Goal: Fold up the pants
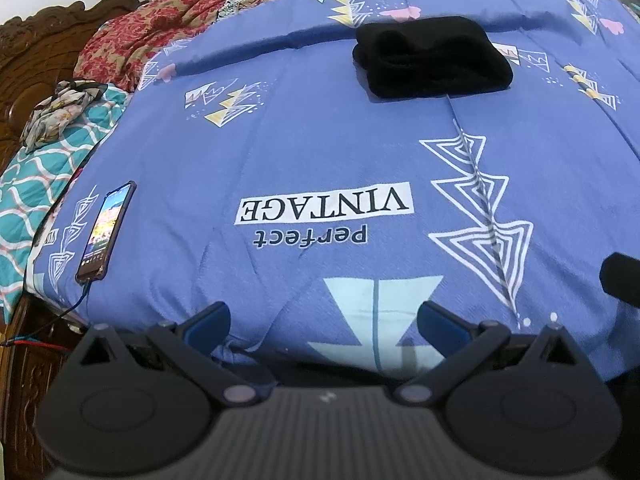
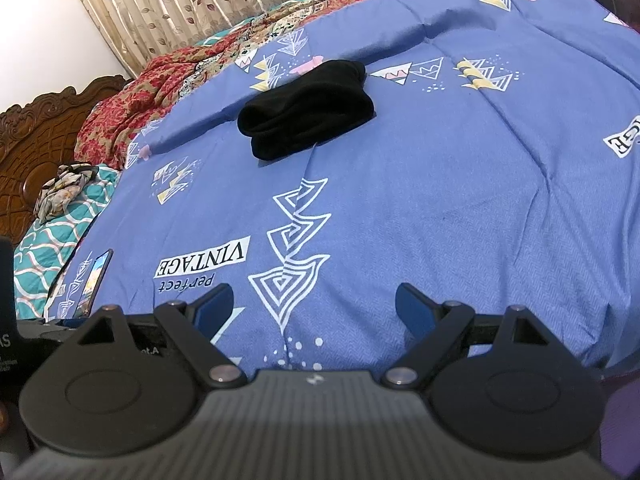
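The left tool sits low at the near edge of the bed, pointing forward over the blue cover, its two blue-padded fingers spread wide with nothing between them. The right tool is held the same way, level and low at the near edge, its fingers also wide apart and holding nothing. Both are well apart from the pants.

The pants lie folded into a compact black bundle on the far part of the cover, well beyond both tools; in the right view the pants sit left of centre, above a white zigzag print. No tool touches them.

A phone with its screen lit lies on the cover's left edge, a cable running from its near end down off the bed. The same phone shows at the left in the right view. Left of the cover is a teal sheet with a wavy white pattern, and a crumpled floral cloth rests on it. A red patterned blanket is bunched along the far left of the bed, against a carved wooden headboard. A beige leaf-print curtain hangs behind the bed.
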The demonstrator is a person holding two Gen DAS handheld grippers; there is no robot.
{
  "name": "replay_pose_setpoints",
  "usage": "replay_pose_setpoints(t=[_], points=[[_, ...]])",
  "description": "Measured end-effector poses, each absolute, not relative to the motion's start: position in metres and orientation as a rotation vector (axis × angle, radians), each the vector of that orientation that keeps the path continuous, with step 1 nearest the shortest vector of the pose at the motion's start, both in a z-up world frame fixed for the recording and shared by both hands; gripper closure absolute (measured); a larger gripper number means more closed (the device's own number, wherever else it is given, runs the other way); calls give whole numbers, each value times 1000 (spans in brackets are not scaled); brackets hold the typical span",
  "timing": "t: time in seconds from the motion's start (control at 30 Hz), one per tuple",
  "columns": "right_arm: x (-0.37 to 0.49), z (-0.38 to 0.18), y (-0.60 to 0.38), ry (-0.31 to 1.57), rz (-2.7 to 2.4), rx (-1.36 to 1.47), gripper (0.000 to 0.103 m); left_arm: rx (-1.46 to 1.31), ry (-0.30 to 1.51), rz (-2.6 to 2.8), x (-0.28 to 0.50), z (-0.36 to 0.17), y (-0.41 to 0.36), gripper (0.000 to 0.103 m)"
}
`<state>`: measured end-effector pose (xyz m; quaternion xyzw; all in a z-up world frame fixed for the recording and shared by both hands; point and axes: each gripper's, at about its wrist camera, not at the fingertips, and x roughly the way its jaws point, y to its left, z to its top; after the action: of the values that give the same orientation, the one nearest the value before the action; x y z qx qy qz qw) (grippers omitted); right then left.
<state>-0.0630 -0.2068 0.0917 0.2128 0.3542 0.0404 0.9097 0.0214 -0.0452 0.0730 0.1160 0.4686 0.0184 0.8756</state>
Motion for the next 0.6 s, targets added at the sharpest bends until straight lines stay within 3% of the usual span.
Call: replay_pose_setpoints(t=[0.6], points=[[-69,99,-211,658,-7,396,13,218,976,17,21,77,-47,0]])
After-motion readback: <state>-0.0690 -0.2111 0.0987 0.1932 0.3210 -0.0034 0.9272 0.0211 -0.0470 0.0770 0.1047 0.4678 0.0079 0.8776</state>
